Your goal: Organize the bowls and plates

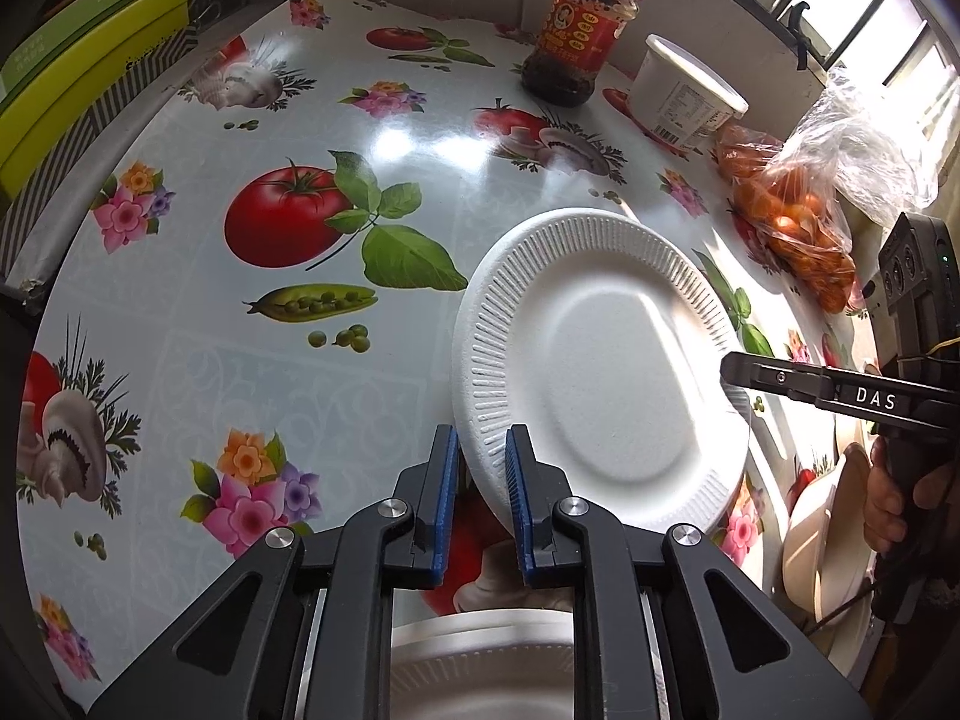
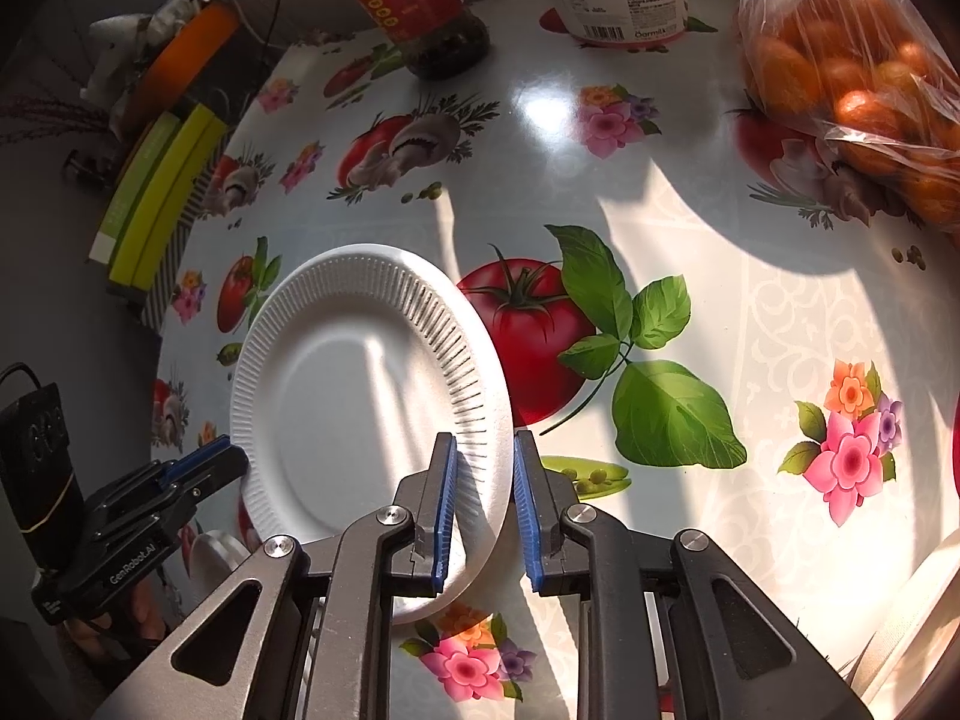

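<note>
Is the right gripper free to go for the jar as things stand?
Probably not yet: the right gripper is clamped on the plate rim, shared with the left gripper. The tablecloth toward the jar looks clear.

Harsh window (image 1: 864, 6) sunlight, hard shadows, tablecloth (image 1: 414, 138) glare, fisheye-bent edges.

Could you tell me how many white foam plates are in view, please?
2: one foam plate held by both grippers above the table; a second plate beneath the left gripper. Others may be hidden.

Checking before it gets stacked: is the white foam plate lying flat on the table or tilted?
Tilted. The white foam plate is gripped at opposite rims by the left gripper and right gripper, standing at an angle.
</note>
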`<state>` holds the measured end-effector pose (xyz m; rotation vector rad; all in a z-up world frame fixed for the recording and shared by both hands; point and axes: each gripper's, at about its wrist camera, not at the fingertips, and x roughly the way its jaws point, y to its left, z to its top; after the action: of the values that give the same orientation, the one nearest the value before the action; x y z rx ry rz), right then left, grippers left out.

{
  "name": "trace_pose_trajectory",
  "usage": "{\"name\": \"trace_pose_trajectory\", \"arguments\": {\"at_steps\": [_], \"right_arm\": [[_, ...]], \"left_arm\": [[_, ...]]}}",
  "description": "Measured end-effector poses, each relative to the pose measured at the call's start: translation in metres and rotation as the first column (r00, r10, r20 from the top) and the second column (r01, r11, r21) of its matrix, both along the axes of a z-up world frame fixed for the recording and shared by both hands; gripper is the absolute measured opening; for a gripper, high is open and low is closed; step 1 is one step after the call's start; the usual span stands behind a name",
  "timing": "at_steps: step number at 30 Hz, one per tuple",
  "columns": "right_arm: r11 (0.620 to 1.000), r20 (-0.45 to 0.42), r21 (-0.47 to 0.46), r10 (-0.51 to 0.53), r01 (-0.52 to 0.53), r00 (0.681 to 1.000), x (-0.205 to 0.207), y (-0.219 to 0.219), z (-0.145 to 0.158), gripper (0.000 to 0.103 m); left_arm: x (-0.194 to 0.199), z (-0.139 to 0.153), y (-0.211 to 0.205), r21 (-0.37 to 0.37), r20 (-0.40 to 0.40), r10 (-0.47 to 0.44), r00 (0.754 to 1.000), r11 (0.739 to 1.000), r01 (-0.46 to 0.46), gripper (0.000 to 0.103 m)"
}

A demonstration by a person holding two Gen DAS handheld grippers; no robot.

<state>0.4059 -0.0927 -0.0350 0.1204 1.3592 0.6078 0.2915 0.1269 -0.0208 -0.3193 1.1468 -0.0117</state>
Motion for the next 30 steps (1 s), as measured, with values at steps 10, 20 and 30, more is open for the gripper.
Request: {"name": "trace_pose_trajectory", "arguments": {"at_steps": [10, 20, 30], "right_arm": [[1.000, 0.005, 0.000, 0.000, 0.000, 1.000, -0.002, 0.000, 0.002, 0.018], [1.000, 0.008, 0.018, -0.015, 0.015, 1.000, -0.004, -0.006, 0.009, 0.018], [0.999, 0.028, 0.034, -0.026, 0.025, 0.999, -0.012, -0.012, 0.024, 0.018]], "left_arm": [[0.000, 0.000, 0.000, -0.002, -0.002, 0.005, 1.000, 1.000, -0.005, 0.017], [-0.001, 0.004, 0.001, 0.003, 0.008, -0.001, 1.000, 1.000, 0.001, 0.017], [-0.007, 0.016, -0.001, 0.003, 0.031, -0.003, 1.000, 1.000, 0.003, 0.017]]}}
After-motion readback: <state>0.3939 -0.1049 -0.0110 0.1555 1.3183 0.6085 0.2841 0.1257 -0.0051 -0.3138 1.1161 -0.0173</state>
